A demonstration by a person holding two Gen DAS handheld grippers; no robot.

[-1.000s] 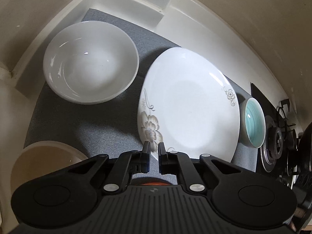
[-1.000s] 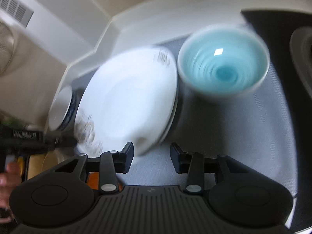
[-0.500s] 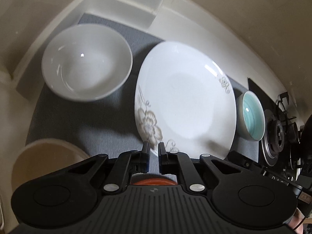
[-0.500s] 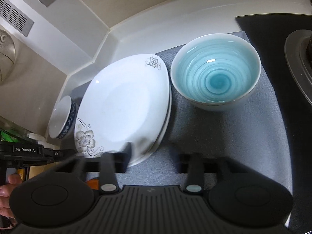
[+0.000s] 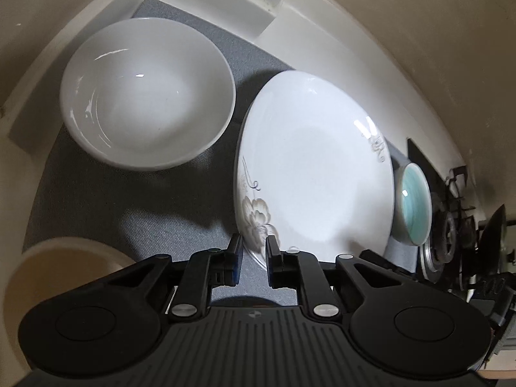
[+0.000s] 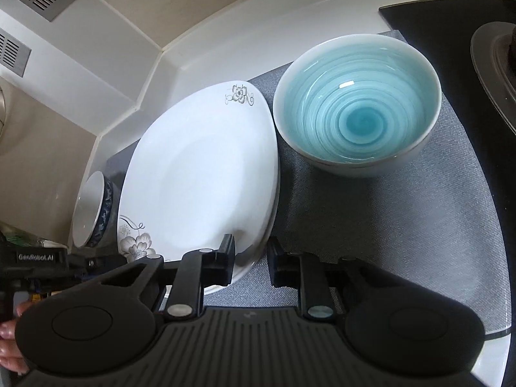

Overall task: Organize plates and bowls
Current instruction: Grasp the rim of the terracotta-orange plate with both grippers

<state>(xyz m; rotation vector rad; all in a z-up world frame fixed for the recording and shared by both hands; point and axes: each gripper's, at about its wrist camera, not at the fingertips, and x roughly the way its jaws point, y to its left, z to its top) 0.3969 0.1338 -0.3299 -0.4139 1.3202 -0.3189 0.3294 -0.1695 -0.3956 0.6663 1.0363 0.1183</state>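
Found flowered plate (image 5: 316,174) stacked on second plate (image 6: 216,287), rim between left gripper (image 5: 253,251) fingers just eased apart; right gripper (image 6: 250,258) fingers closing, unclamped, astride its corner; judged white bowl (image 5: 146,93) and blue bowl (image 6: 358,103) ahead unsorted

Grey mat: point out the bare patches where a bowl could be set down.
On the grey mat, the widest bare patch lies in front of the teal bowl, right of the floral plate. A smaller one lies in front of the white bowl. Between plate and bowls it is tight.
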